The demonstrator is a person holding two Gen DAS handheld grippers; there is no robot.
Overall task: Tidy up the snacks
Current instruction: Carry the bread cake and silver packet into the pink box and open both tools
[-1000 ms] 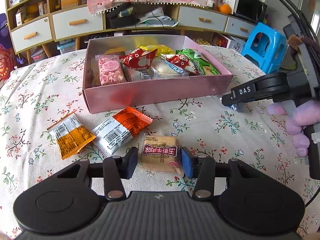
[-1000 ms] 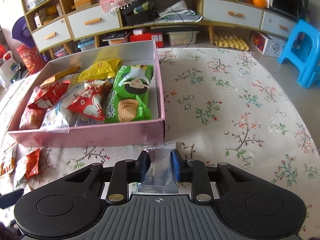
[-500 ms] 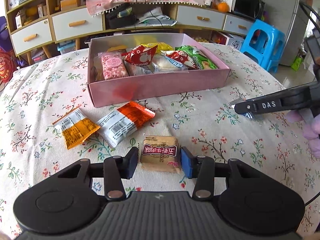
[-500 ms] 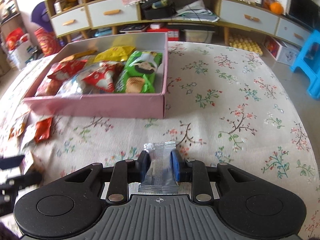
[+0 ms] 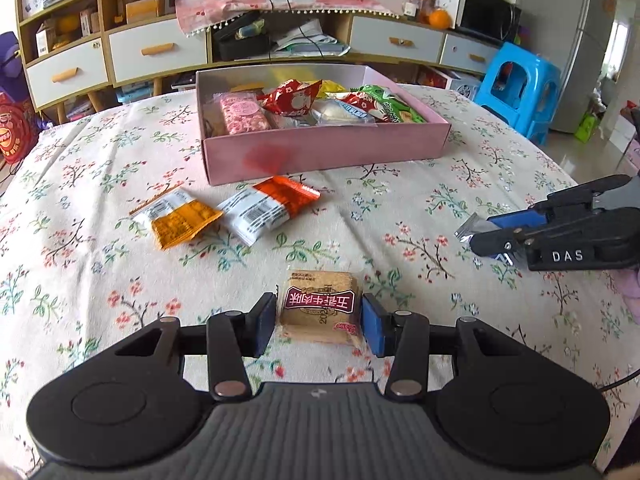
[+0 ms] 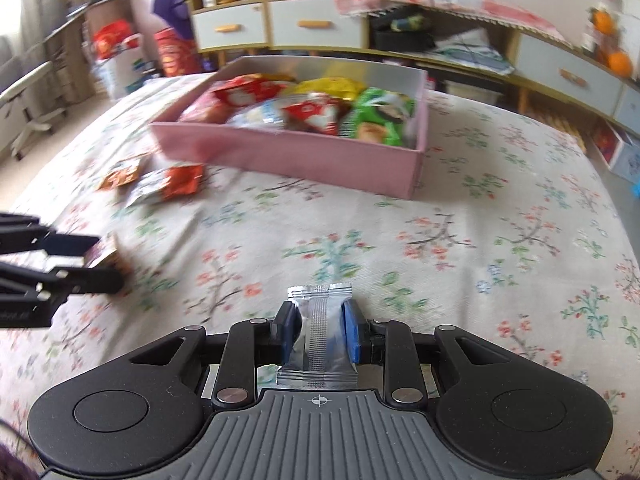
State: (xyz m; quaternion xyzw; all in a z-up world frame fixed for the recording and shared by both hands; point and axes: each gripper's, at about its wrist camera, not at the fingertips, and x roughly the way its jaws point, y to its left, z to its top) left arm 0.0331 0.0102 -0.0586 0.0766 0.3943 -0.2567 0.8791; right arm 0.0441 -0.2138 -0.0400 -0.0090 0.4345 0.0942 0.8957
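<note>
Left tongs [image 5: 319, 322] are clenching a tan biscuit pack [image 5: 320, 306], both pads pressing its sides, the pack sitting low over the floral worktop [image 5: 420, 216].

Right tongs [image 6: 319, 330] are gripping a silver foil sachet [image 6: 320, 320], its crimped ends sticking out ahead of and behind the pads. In the left wrist view these tongs [image 5: 486, 234] are hanging at the right edge, well apart from the biscuit pack, with the foil tip showing at their front.

Farther out, 2 packets are lying flat on the cloth just in front of the box: a yellow packet [image 5: 178, 222] and, just beside it to the right, an orange packet [image 5: 268, 210].

Beyond them a pink box [image 5: 320, 152] is sitting on the worktop, holding a pile of snacks: a pink bar [image 5: 242, 114] at the left, a red pouch [image 5: 292, 98] in the middle, a green bag [image 5: 386, 104] at the right.

Right wrist view is blurring.
</note>
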